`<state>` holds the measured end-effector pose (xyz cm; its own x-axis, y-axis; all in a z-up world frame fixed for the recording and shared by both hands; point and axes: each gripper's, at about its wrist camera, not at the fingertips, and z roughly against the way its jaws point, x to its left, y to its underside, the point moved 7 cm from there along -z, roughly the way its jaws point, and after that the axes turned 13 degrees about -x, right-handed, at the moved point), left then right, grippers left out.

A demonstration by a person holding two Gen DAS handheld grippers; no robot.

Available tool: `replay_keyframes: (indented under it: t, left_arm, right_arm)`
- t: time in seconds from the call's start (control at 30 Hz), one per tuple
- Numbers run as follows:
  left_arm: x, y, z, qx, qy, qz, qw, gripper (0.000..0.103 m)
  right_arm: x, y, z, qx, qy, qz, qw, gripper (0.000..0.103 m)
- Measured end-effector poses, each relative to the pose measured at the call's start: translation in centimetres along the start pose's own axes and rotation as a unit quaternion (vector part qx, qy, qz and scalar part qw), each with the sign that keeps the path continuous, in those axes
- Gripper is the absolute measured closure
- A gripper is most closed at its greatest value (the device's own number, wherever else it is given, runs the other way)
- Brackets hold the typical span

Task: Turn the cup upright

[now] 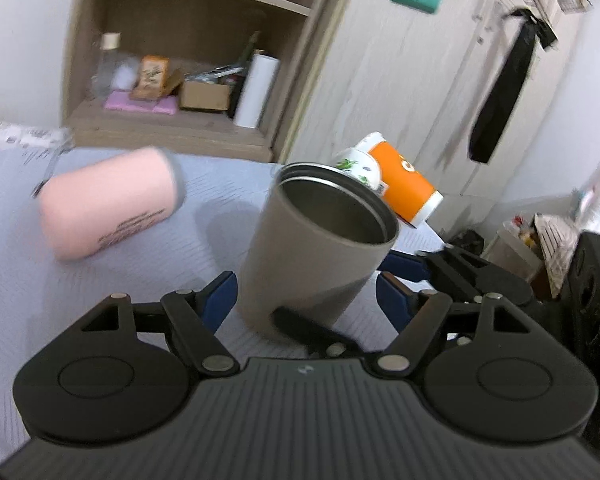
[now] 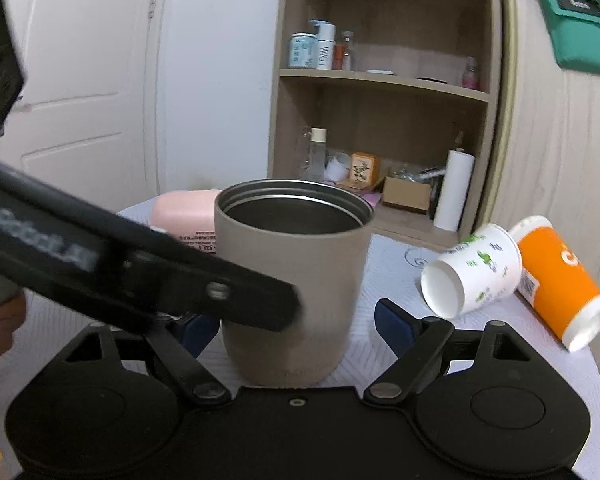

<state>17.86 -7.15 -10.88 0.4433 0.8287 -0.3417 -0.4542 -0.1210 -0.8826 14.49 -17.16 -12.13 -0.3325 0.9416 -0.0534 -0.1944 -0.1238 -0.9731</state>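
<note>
A grey metal cup (image 1: pixel 316 248) stands mouth up on the light bedspread (image 1: pixel 28 288), between the blue pads of both grippers. My left gripper (image 1: pixel 308 300) is open around its base, pads apart from the wall. In the right wrist view the cup (image 2: pixel 296 280) stands upright between my open right gripper's (image 2: pixel 296 328) pads, with a gap on the right side. The left gripper's black finger (image 2: pixel 220 292) crosses in front of the cup from the left.
A pink cup (image 1: pixel 108 204) lies on its side at the left. A white paper cup (image 2: pixel 472 276) and an orange cup (image 2: pixel 560 280) lie on their sides at the right. A wooden shelf (image 2: pixel 384 80) stands behind the bed.
</note>
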Motion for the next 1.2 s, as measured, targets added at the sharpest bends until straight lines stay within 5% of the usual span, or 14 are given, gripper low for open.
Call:
replay_keyframes:
  t: [0.2,0.57,0.83,1.2]
  left_arm:
    - [1.3,-0.2,3.5,-0.014,-0.041,0.026,0.9987,0.027]
    - [-0.1,-1.4,11.9,-0.088,-0.121,-0.021,0.9885,0.022]
    - [-2.5,-2.2,16.6,-0.119,-0.138,-0.055,0.9817,0.014]
    - [-3.5,-2.1,19.1,-0.129,-0.151,-0.077,0.9770,0.006]
  right_arm:
    - [-0.3,-0.2,2.6,-0.009,0.030,-0.044,0.999,0.015]
    - [-0.3,-4.1,10.5,-0.084,0.070,-0.031,0.994,0.014]
    - [1.7,-6.8,15.4,-0.111,0.095,-0.003,0.989,0.012]
    - [0.9,-7.7,18.0,-0.085,0.139,-0.012,0.986,0.011]
